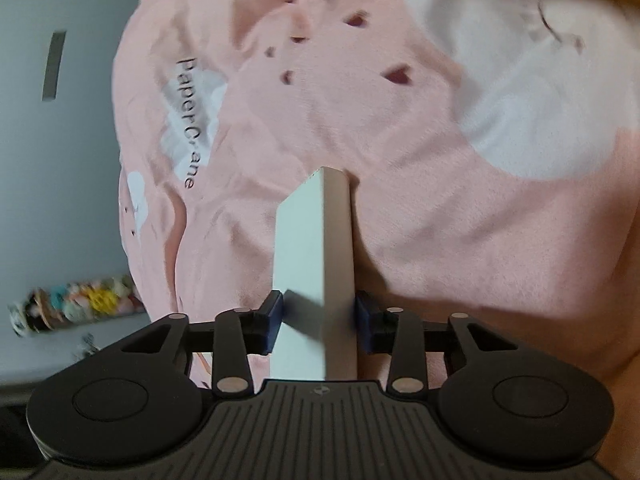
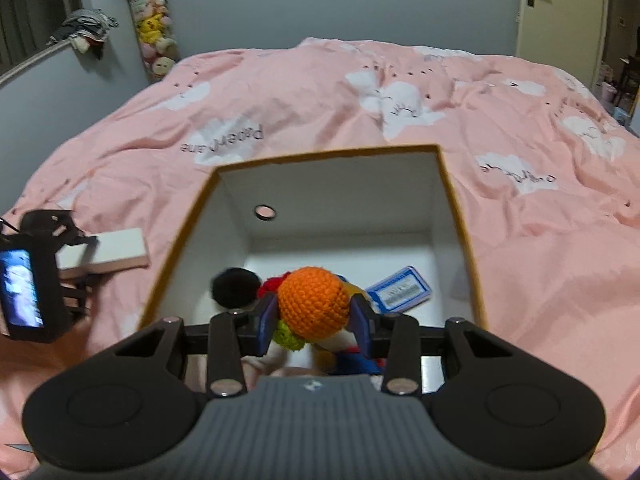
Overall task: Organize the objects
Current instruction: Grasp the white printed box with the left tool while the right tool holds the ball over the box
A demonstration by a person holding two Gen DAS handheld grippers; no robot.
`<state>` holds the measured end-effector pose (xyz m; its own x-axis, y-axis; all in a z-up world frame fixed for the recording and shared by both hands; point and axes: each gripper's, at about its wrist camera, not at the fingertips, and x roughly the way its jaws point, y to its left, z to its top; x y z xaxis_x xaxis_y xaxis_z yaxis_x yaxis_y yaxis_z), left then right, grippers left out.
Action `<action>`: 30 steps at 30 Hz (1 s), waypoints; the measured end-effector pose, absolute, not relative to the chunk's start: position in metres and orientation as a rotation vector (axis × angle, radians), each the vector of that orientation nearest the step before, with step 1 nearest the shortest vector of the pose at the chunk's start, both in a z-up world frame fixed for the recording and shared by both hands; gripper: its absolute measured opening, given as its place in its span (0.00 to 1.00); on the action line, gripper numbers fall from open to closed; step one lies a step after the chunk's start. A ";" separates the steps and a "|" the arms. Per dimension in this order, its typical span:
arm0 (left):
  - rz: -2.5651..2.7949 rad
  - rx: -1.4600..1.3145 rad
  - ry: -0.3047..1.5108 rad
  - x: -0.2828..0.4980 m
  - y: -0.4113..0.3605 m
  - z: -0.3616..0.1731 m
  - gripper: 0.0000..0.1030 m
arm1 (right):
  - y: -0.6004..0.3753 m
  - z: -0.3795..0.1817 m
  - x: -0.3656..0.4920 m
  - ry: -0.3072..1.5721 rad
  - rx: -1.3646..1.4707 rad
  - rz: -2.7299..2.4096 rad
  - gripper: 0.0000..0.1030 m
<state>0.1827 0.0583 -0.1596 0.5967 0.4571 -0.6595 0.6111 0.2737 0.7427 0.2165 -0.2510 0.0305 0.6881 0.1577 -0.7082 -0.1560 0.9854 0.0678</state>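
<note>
The bedcover point(image 2: 280, 92) is salmon pink, printed with white clouds, small dark hearts and dark lettering. The box point(image 2: 460, 216) has a mustard-yellow rim and outside and white inner walls. Inside it lie a black pompom point(image 2: 234, 286) and a blue-and-white card point(image 2: 400, 290). The crochet toy point(image 2: 312, 300) has an orange ball with red, lime-green, white and blue parts. The slim block point(image 1: 316, 264) is white. Both tongs are black with dark blue pads point(image 2: 267, 322). The far wall point(image 2: 320, 0) is pale grey-blue.
</note>
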 end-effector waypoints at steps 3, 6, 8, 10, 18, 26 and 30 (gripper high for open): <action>-0.122 1.161 1.045 0.193 0.065 -0.130 0.34 | -0.252 0.033 0.216 0.780 -0.017 0.159 0.40; -0.150 0.896 1.112 0.202 0.073 -0.096 0.31 | -0.251 0.035 0.214 0.759 -0.057 0.133 0.40; -0.195 0.722 1.143 0.204 0.078 -0.076 0.31 | -0.251 0.036 0.213 0.754 -0.061 0.135 0.40; -0.243 0.570 1.169 0.202 0.082 -0.059 0.31 | -0.251 0.037 0.211 0.749 -0.063 0.140 0.40; -0.543 0.173 1.301 0.176 0.075 -0.045 0.31 | -0.249 0.039 0.209 0.740 -0.083 0.134 0.40; -0.548 0.104 1.455 0.196 0.098 -0.088 0.31 | -0.251 0.040 0.207 0.738 -0.085 0.125 0.40; -0.526 0.130 1.435 0.197 0.102 -0.086 0.34 | -0.255 0.037 0.209 0.745 -0.107 0.094 0.40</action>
